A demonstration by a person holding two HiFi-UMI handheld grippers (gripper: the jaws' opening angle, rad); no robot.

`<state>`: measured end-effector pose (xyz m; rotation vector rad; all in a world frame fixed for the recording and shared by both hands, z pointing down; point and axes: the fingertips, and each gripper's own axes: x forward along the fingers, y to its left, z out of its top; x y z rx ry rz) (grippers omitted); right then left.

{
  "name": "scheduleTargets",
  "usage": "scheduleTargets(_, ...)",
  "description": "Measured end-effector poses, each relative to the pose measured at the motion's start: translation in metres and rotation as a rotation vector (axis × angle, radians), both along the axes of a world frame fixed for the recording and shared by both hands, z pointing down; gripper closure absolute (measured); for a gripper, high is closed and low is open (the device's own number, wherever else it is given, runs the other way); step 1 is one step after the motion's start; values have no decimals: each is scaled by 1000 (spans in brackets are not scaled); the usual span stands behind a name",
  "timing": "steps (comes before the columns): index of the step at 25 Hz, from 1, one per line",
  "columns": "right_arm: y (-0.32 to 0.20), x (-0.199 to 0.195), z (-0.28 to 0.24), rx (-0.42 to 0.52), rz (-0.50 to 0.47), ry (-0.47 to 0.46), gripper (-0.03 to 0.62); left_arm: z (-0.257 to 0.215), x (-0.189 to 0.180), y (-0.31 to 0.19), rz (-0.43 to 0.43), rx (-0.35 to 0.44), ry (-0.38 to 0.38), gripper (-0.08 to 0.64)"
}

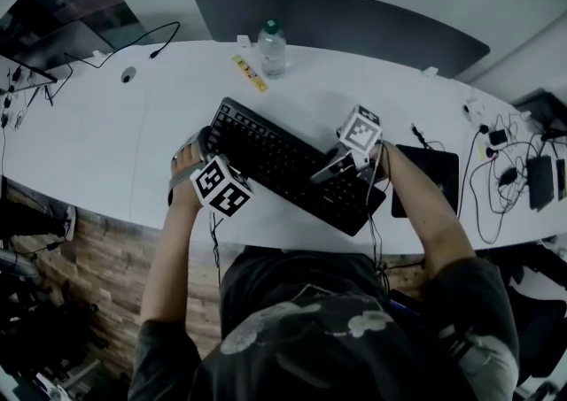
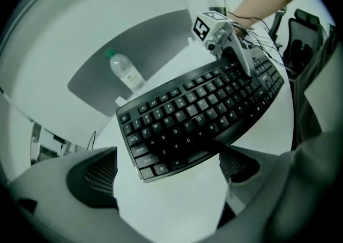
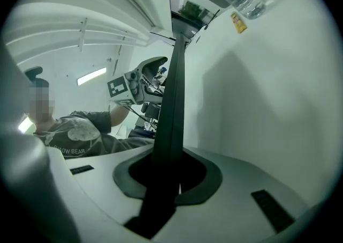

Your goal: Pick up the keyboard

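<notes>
A black keyboard (image 1: 283, 165) hangs tilted over the white table (image 1: 124, 147), its right end higher. My right gripper (image 1: 321, 175) is shut on that right end; in the right gripper view the keyboard (image 3: 171, 124) runs edge-on between the pads of this gripper (image 3: 169, 180). My left gripper (image 1: 202, 144) is at the keyboard's left end. In the left gripper view the keyboard (image 2: 203, 113) shows key-side up, its corner between the wide jaws of my left gripper (image 2: 169, 175). One pad (image 2: 236, 164) meets its front edge; a gap shows beside the other pad.
A water bottle (image 1: 271, 47) and a yellow strip (image 1: 250, 73) stand at the table's back, before a dark panel (image 1: 354, 23). A black pad (image 1: 430, 180) lies right of the keyboard. Cables and chargers (image 1: 514, 169) crowd the far right.
</notes>
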<state>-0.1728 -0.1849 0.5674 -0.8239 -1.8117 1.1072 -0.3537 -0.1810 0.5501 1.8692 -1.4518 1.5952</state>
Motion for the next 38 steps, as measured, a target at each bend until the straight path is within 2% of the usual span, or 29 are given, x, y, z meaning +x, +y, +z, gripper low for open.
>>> scheduleTargets(6,-8,24,0,70,59,-65,523,-8,23,26,-273,91,168,-28)
scheduleTargets(10,-11,44,-4,93,93,-118,522,-15,51,41,-434,185,316,-28)
scheduleTargets(14,0,59,-22,69,174,-156,522,-22,80,62,-545,254,387,-28)
scheduleTargets(18,14,75,-36,106,208,-233,520,-36,117,79,-626,335,459,-28)
scheduleTargets(26,49,119,-51,57,310,-301,519,-55,180,127,-736,478,487,-28)
scheduleTargets(29,58,127,-53,32,337,-318,518,-64,198,147,-783,562,513,-26)
scheduleTargets(31,63,133,-51,17,373,-289,515,-67,207,161,-814,612,521,-26)
scheduleTargets(34,84,143,-42,-32,476,-149,511,-69,217,198,-845,655,533,-18)
scheduleTargets(38,98,142,-46,-43,511,-156,511,-65,227,229,-889,665,545,24)
